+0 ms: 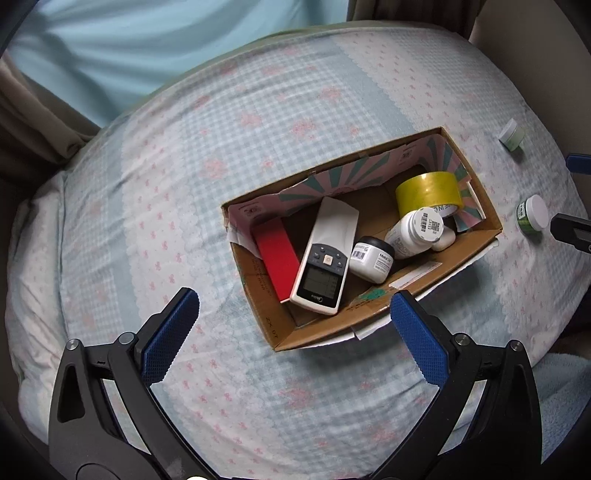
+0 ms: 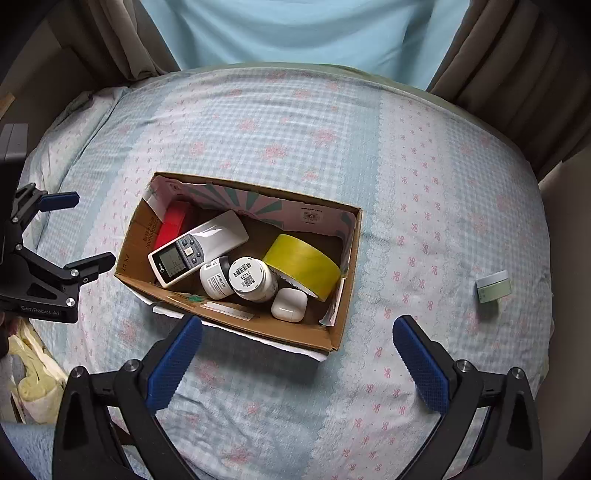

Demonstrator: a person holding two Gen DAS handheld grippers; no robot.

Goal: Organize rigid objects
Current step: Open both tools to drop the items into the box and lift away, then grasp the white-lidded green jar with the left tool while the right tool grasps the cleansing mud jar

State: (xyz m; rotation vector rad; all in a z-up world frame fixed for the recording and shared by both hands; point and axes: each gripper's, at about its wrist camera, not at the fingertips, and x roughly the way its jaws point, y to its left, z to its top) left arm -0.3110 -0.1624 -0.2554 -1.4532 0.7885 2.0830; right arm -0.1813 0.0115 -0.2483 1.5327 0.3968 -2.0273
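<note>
An open cardboard box [image 1: 314,334] [image 2: 349,280] lies on the bed. Inside it are a red box [image 1: 277,258], a white remote [image 1: 327,258] [image 2: 199,247], a small white jar [image 1: 371,258], a white bottle [image 1: 413,230] [image 2: 253,280], a yellow tape roll [image 1: 428,194] [image 2: 303,264] and a white earbuds case [image 2: 290,304]. Two jars rest on the bedding outside the box: a pale green one [image 1: 512,134] [image 2: 493,286] and a white-lidded one [image 1: 532,214]. My left gripper [image 1: 295,299] [image 2: 90,229] hangs open above the box's near-left end. My right gripper [image 2: 298,325] [image 1: 574,195] hovers open beside the white-lidded jar, holding nothing.
The bed [image 2: 295,129] is covered in a blue-and-pink checked quilt. Brown curtains [image 2: 498,55] and a light blue drape [image 2: 295,29] hang behind it. A yellowish bag [image 2: 29,384] sits off the bed's left edge.
</note>
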